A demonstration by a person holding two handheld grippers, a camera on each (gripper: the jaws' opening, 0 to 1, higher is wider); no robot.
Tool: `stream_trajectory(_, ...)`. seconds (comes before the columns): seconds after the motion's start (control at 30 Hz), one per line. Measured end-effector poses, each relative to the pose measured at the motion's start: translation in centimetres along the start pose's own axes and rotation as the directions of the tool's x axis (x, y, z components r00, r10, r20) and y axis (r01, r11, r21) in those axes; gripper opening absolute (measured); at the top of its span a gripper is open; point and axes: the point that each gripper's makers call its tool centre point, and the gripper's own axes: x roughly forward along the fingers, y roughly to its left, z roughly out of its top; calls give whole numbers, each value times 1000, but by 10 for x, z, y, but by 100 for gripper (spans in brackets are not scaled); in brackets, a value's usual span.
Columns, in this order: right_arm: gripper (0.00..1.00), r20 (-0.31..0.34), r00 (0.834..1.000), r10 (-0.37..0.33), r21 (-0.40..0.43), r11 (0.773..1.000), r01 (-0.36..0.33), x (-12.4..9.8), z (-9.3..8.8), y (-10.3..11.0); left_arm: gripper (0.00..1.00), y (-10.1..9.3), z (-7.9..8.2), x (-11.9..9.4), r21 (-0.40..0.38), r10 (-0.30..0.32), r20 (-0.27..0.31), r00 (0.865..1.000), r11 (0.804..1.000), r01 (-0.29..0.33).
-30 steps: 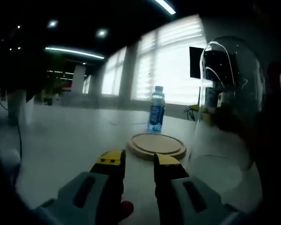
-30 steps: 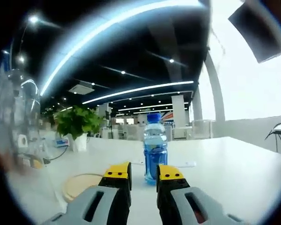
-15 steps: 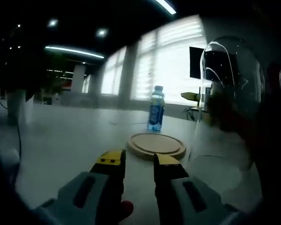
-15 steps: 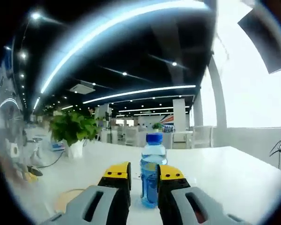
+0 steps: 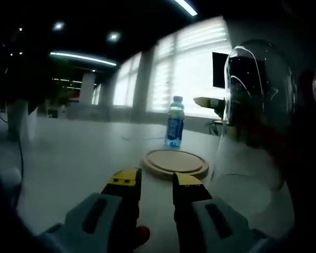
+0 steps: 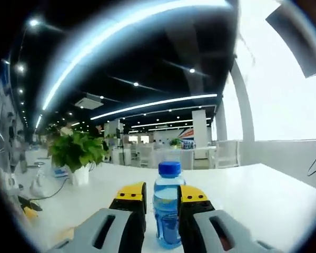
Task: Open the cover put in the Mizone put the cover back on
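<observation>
Mizone bottle [image 6: 168,213]: clear plastic, blue liquid inside, blue cap on top, blue label across the middle; upright on the white tabletop [image 6: 263,200]. In the right gripper view, framed between the yellow-tipped jaws of the right claw [image 6: 161,194], jaws parted on either side, bottle seemingly a little beyond the tips; contact cannot be told, nothing visibly gripped. In the left gripper view, same bottle [image 5: 174,122] farther off, backlit by bright blinds, standing just behind a round wooden base [image 5: 176,163] that lies flat on the tabletop [image 5: 73,158]. To the right of the base, a clear glass dome cover [image 5: 258,95], off the base and raised, its lower rim above the tabletop, dark reflections across its curve; what holds it is too dark to tell. Past the dome's left edge, a yellow-tipped jaw of the right claw [image 5: 208,102], near the bottle at cap height. Left claw [image 5: 157,182] low over the tabletop, short of the base, jaws apart with a narrow gap, holding nothing. Potted green plant [image 6: 76,153] on the tabletop well left of the bottle in the right gripper view, cables beside it at the far left.
</observation>
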Motion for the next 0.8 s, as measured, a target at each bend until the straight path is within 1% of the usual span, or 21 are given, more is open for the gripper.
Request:
stream_trajectory(0.17,18,3,1000,-11,-29,1000,11,12,7,1,18,-1,-1,0,4,-4,-3,1000,1000,4)
stream_trajectory(0.43,22,8,1000,-13,-45,999,13,36,16,1,18,-1,-1,0,1,-4,0,1000,1000,4)
stream_trajectory(0.73,26,-3,999,-36,-58,998,35,53,8,-1,18,0,0,0,-4,-5,5,1000,1000,5)
stream_trajectory(0.8,26,5,999,-40,-60,997,40,57,9,-5,18,0,0,0,-5,-7,5,1000,1000,7)
